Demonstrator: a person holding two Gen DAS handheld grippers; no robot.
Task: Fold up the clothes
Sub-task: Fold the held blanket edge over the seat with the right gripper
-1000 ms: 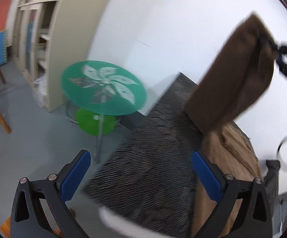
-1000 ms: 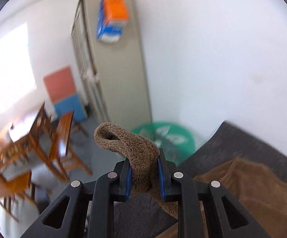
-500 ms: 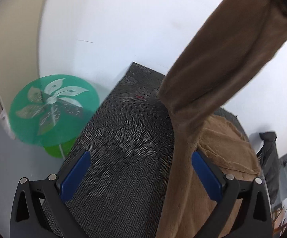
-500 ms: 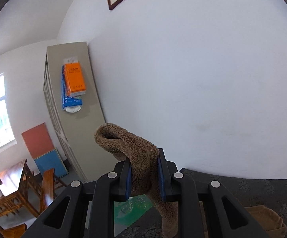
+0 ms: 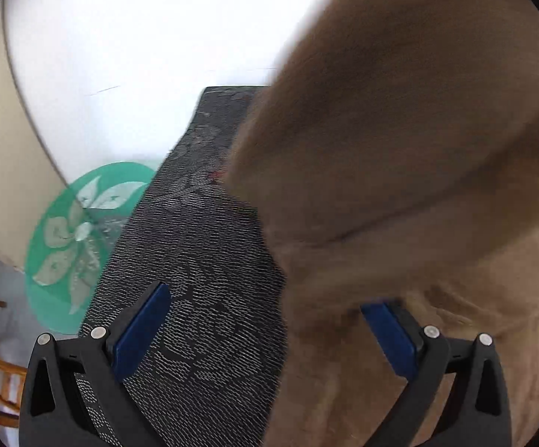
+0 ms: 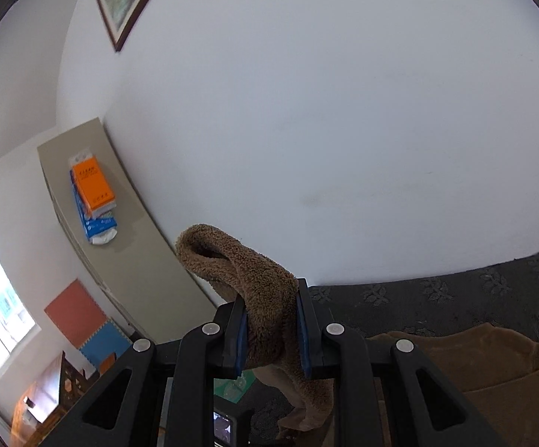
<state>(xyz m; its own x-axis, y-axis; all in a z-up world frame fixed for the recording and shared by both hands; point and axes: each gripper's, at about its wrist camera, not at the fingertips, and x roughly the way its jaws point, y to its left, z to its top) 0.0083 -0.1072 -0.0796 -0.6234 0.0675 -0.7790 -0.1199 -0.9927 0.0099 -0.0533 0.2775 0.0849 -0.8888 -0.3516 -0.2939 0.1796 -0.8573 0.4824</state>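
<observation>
Hiding the left fingers (image 5: 388, 329), blurred brown garment (image 5: 399, 149).

The right gripper (image 6: 271, 329) points only a little below level, its blue pads clamped hard on a bunched fold of the brown fleece garment (image 6: 265, 298), which arches up over the jaws and hangs below them; the left gripper (image 5: 265, 329) tilts steeply downward with its jaws spread wide; its right pad seems partly covered by blurred fleece, though nothing is pinched.
</observation>
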